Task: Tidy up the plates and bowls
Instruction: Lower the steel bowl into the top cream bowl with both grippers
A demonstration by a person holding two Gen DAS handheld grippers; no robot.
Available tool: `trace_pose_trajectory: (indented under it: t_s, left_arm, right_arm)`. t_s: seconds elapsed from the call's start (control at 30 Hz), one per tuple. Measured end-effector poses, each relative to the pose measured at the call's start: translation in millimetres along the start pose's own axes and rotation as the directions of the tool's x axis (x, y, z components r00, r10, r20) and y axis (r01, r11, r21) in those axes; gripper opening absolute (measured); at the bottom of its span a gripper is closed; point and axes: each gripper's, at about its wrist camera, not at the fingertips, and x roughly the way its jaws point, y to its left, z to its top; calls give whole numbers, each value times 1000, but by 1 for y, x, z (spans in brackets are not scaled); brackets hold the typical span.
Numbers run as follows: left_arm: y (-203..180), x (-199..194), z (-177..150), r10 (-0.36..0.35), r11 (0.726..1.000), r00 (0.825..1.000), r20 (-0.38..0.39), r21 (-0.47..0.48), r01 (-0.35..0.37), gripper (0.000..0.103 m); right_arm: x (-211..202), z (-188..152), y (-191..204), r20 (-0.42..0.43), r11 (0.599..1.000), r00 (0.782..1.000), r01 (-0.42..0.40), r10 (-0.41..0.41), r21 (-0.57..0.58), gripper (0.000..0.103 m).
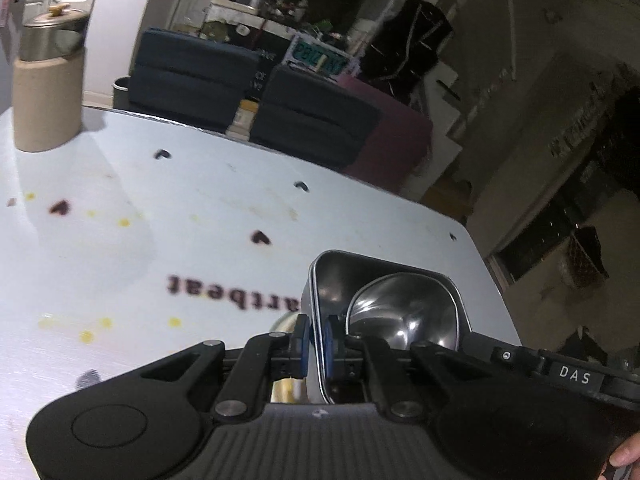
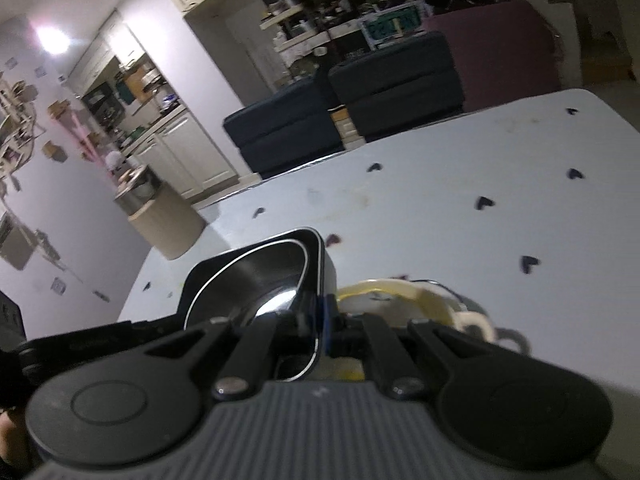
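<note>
Both tongs clamp opposite walls of a steel tray [image 1: 332, 276] carrying a steel bowl [image 1: 404, 312] above the white tabletop [image 1: 160, 240]: left tongs [image 1: 316, 340], right tongs [image 2: 320, 316]. Yellow-rimmed dishes [image 2: 384, 292] lie just beside; a tan canister [image 1: 46, 100] stands well apart.

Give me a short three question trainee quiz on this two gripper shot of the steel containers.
1. True or false: the left gripper is shut on the rim of the square stainless steel container.
2. What sits inside it?
A. smaller steel bowl
B. fork
C. sponge
3. Which print repeats on the white tablecloth?

Key: 1 true; 2 A; 3 dark hearts. The right gripper is shut on the opposite rim.
</note>
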Motion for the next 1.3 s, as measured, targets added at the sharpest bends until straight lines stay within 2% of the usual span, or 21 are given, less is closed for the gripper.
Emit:
trace_pose_trajectory:
  t_s: [0.2,0.5,0.9,1.3]
  left_arm:
    - [-13,20,-5,-8,1000,999,-44,23,9,8]
    - [-5,41,-8,35,999,993,-109,2,-35,8]
    - [-8,56,-14,76,997,988,-136,32,-72,8]
    - [-9,61,-16,97,995,985,-141,34,-93,8]
  right_arm:
    - [-1,-5,-19,-4,998,998,61,-60,28,5]
    - [9,-13,-20,-51,996,996,81,-79,27,5]
    - [19,-19,-27,-124,990,983,138,-137,4,5]
    - [25,-20,-25,-142,989,979,147,-146,-6,5]
